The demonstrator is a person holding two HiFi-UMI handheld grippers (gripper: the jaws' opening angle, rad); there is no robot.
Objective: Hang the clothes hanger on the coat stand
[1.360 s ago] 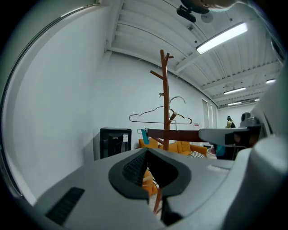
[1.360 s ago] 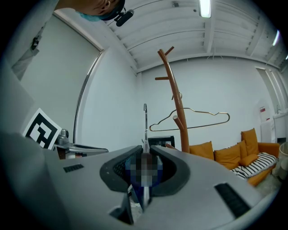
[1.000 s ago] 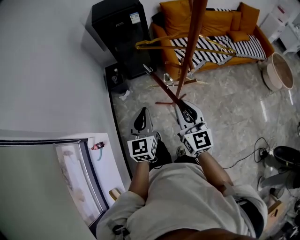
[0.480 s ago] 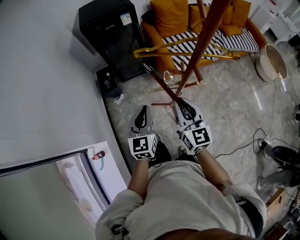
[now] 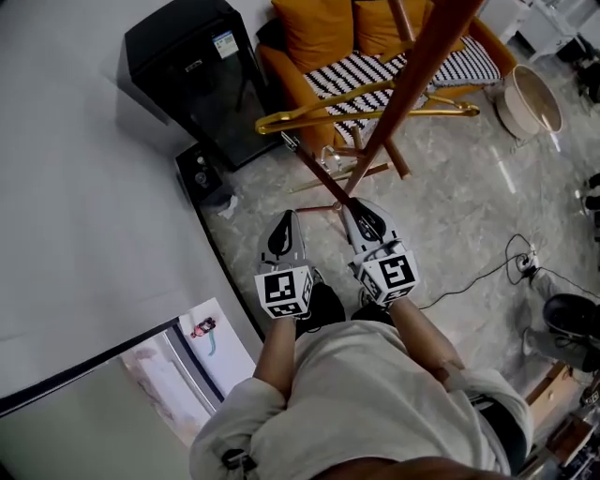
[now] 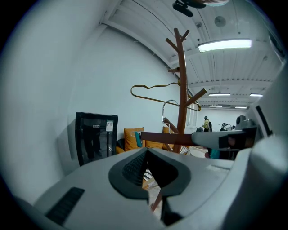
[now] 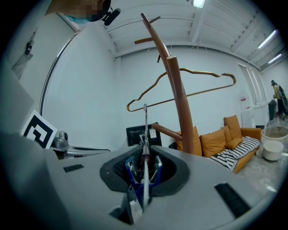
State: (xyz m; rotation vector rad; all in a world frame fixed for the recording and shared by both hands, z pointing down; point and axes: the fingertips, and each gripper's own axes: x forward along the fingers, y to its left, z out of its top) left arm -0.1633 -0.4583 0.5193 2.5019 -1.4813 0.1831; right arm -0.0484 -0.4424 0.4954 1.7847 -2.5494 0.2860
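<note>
The right hand-held gripper point(image 5: 359, 208) is closed on the near end of a thin rod point(image 5: 319, 170). The right gripper view shows the rod running straight out between the jaws, with a blue clip seated around it in the hollow behind the tips. From there the rod slants up and away towards the hanger point(image 5: 309, 112). Whether its tip touches the hanger cannot be told.

The left hand-held gripper point(image 5: 284, 221) is beside the right one, just apart from it. Its jaw tips meet and nothing is between them.

The gold wire hanger is up on the stand point(image 5: 431, 56). Its hook is at the brown trunk beside a short peg, and its long bar crosses the trunk roughly level. One end sticks out towards the black cabinet point(image 5: 202, 66) and the other out over the floor point(image 5: 450, 206). Whether the hook rests fully on the peg is not clear.

The stand is on the marbled floor in front of the orange sofa point(image 5: 319, 28), its legs spread just beyond the hand-held grippers. The cabinet is against the white wall at the floor's far left edge. A round pale tub point(image 5: 530, 98) is on the floor near the sofa's right end.
</note>
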